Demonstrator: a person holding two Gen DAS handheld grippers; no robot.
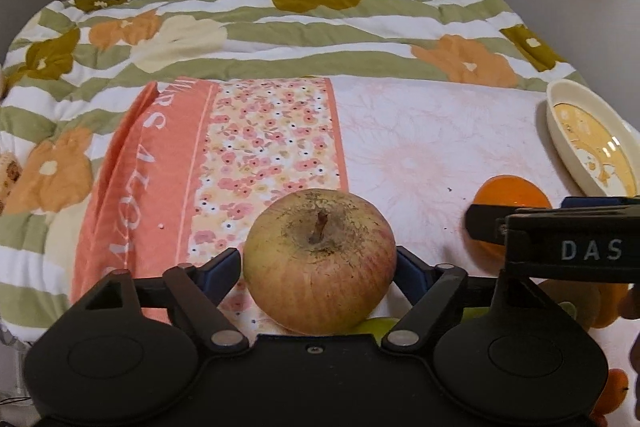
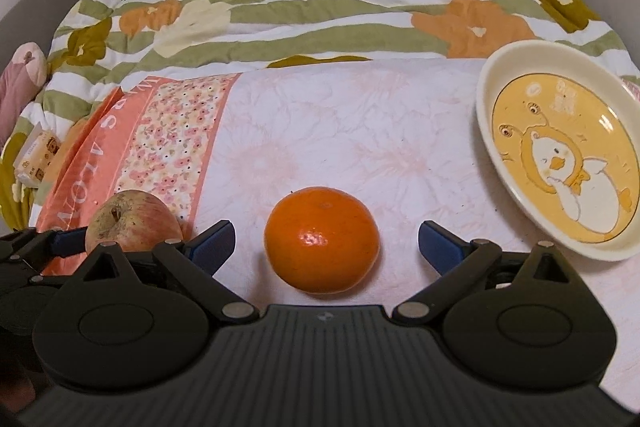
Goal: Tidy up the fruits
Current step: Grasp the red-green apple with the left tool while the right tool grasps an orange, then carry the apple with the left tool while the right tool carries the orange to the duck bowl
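Both claws are down over the bed, each lined up on its own fruit, so this looks like the pick-up step of sorting the fruit.

In the left wrist view the apple (image 1: 319, 261) sits low in the middle of the frame, stem up, between the blue pads of the left gripper (image 1: 319, 267). The pads sit right at its flanks; from here I can't say for sure whether they are pressing yet or only just beside the skin.

In the right wrist view the orange (image 2: 322, 240) lies at lower centre between the fingers of the right gripper (image 2: 325, 247), which are spread wide, with clear cloth showing on either side of the fruit.

The plate (image 2: 486, 95) with a cartoon duck printed on it rests at the right edge of that frame, empty, well apart from the orange. It is the likely place for the fruit.

Next, I'd judge, each claw needs to pinch firmly, lift straight up off the soft bedding, then carry toward the plate.

Readable writing: "DAS" in pale letters on the black gripper body at the right of the left view. The coral strip of the pillowcase (image 2: 96, 163) bears large letters, partly folded under; only "S A L O" reads clearly.
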